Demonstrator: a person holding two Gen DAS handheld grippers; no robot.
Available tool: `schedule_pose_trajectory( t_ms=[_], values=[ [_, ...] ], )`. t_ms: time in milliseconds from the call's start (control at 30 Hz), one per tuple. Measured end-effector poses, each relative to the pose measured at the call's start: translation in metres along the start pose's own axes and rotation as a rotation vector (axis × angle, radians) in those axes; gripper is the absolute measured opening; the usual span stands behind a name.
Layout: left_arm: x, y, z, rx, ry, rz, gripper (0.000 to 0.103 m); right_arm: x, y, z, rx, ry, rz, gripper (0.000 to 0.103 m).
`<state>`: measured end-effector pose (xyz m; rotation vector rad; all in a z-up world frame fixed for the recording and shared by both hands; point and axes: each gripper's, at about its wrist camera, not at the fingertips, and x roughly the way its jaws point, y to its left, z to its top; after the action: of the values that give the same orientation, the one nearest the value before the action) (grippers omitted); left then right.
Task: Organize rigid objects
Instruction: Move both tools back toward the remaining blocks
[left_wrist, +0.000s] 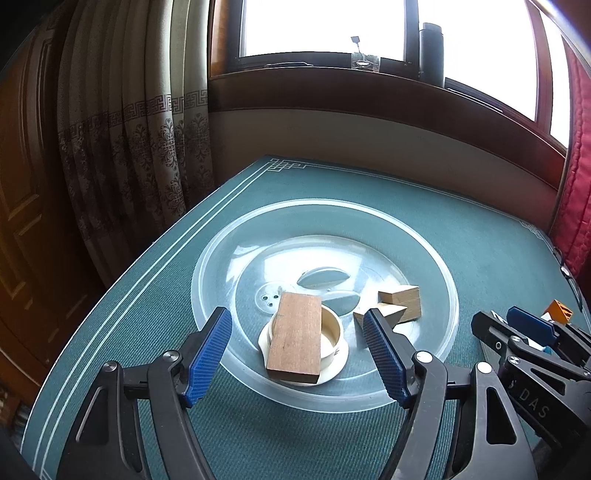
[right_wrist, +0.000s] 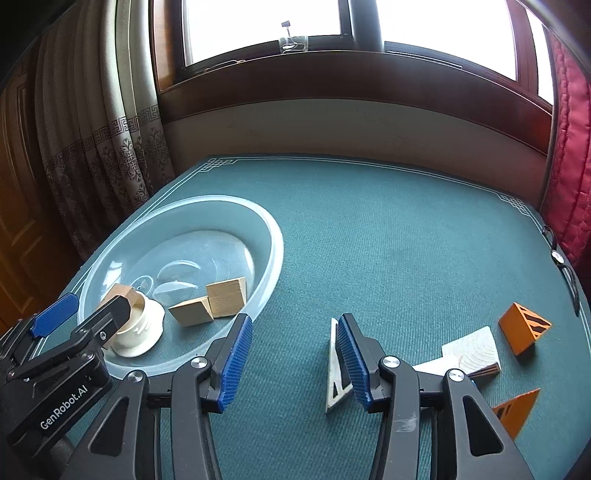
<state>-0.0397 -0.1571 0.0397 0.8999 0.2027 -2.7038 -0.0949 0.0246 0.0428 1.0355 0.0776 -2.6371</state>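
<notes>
A clear plastic basin (left_wrist: 424, 236) (right_wrist: 273, 236) stands on the green table. Inside lie a flat brown wooden block (left_wrist: 295, 336) resting on a white cup-like piece (left_wrist: 332, 328) (right_wrist: 138, 332), a wooden cube (left_wrist: 404, 297) (right_wrist: 226, 297) and a wooden wedge (left_wrist: 388, 314) (right_wrist: 190, 312). My left gripper (left_wrist: 297, 354) is open and empty just above the brown block. My right gripper (right_wrist: 295, 363) is open and empty over the table, right of the basin. Next to its right finger lies a pale triangular piece (right_wrist: 334, 373). Further right are a white wood-grain block (right_wrist: 472, 350) and two orange pieces (right_wrist: 522, 328) (right_wrist: 517, 410).
The table (right_wrist: 388, 229) has a green cloth with a white border. A wall and window sill run behind it. Curtains (left_wrist: 129, 140) hang at the left, a red quilted cushion (right_wrist: 569, 166) at the right. A small dark object with a strap (right_wrist: 561, 266) lies near the right edge.
</notes>
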Motion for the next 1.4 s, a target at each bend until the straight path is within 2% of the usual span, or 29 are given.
schedule_pose_trajectory(
  t_ms=[700, 900, 1133, 1400],
  values=[
    [-0.015, -0.020, -0.006, 0.059, -0.030, -0.009, 0.075, -0.064, -0.081, -0.030, 0.132, -0.120, -0.186, 0.057],
    [-0.022, -0.031, -0.008, 0.090, -0.037, -0.023, 0.075, -0.066, -0.113, -0.044, 0.179, -0.087, -0.238, 0.059],
    [-0.033, -0.044, -0.012, 0.125, -0.037, -0.057, 0.076, -0.059, -0.133, -0.053, 0.226, -0.029, -0.206, 0.062],
    [-0.044, -0.057, -0.013, 0.152, -0.043, -0.093, 0.079, -0.053, -0.130, -0.054, 0.221, -0.002, -0.170, 0.062]
  ],
)
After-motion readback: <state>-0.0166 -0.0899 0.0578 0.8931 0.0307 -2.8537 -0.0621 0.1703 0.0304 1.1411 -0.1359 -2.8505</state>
